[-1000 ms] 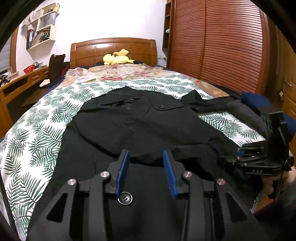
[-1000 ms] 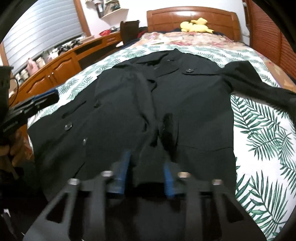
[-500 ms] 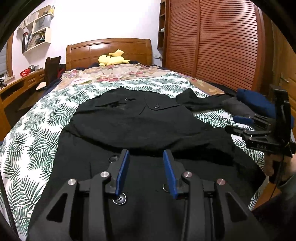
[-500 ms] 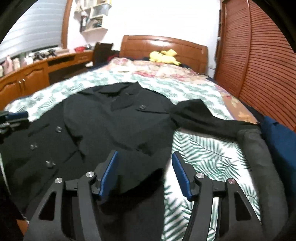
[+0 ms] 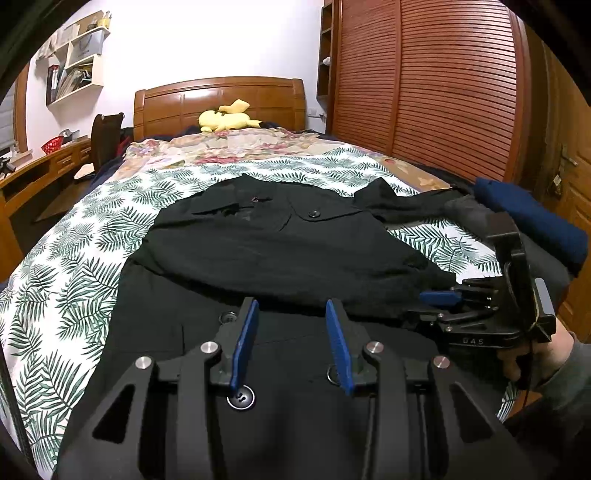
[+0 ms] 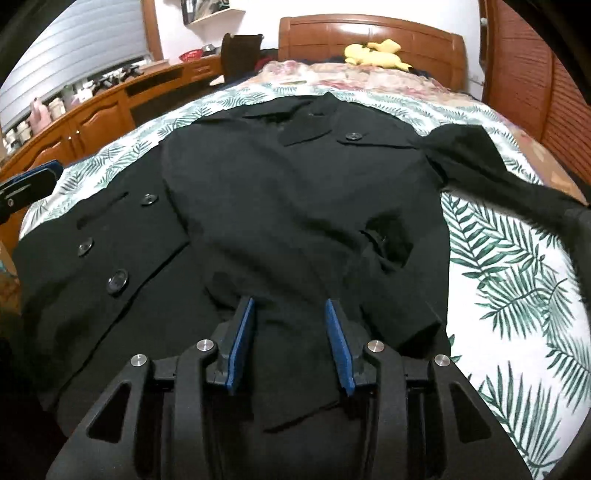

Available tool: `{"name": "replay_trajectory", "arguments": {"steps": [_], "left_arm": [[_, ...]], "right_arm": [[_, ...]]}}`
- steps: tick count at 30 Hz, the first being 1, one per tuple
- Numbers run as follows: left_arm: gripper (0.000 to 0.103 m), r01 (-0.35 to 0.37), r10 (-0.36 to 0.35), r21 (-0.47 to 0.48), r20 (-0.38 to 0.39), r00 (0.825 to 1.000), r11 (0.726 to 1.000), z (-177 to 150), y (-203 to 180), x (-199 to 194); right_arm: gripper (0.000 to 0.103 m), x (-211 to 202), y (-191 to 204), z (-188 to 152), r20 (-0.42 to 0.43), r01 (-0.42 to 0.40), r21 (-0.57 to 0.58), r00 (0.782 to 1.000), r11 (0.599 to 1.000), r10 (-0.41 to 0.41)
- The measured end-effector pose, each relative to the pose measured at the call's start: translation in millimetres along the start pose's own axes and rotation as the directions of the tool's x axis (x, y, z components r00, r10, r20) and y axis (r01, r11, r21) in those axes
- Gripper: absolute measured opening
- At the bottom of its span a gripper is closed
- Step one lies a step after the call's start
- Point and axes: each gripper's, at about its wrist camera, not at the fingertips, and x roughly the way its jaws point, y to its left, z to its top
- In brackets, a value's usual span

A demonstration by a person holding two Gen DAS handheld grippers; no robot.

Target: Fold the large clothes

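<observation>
Black coat (image 6: pixel 295 192) lies spread on the leaf-print bed (image 6: pixel 517 288) for folding, our left gripper (image 5: pixel 291 347) idle, jaws apart, while the right gripper's (image 6: pixel 290 343) just-narrowing jaws straddle unpinched cloth, seeking a hold.

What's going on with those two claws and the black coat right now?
Left gripper open over black coat. Right gripper open, jaws just closing, sleeve cuff between. Nothing in the way.

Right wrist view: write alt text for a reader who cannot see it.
A black buttoned coat lies spread on a leaf-print bedspread, one sleeve stretched out to the right. The right gripper hovers open over its lower part, its jaws having just been closing, with fabric showing between them ungripped. A yellow plush toy sits by the wooden headboard.
</observation>
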Motion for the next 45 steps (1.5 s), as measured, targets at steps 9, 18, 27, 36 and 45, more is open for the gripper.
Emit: {"name": "replay_trajectory", "arguments": {"steps": [9,18,27,36,45], "left_arm": [[0.037,-0.037,0.037,0.077,0.01,0.999,0.996,9.8,-16.4,6.2],[0.037,0.004,-0.006,0.064,0.025,1.0,0.998,36.5,-20.5,42.1],[0.037,-0.007,0.005,0.047,0.031,1.0,0.999,40.1,-7.1,90.1],[0.037,0.045,-0.043,0.075,-0.034,0.999,0.996,25.3,-10.4,121.4],[0.037,0.049,-0.049,0.082,-0.001,0.999,0.995,22.2,-11.9,115.5]], "right_arm": [[0.04,0.0,1.5,0.8,0.009,0.006,-0.013,1.0,1.0,-0.006],[0.04,0.2,0.1,-0.4,0.019,-0.002,-0.01,1.0,1.0,0.003],[0.04,-1.0,1.4,-1.3,0.029,0.004,-0.014,1.0,1.0,-0.004],[0.042,-2.4,2.9,-3.7,0.047,0.014,-0.015,0.999,1.0,-0.014],[0.065,-27.0,-3.8,11.2,0.066,0.022,-0.003,0.998,1.0,-0.022]]}}
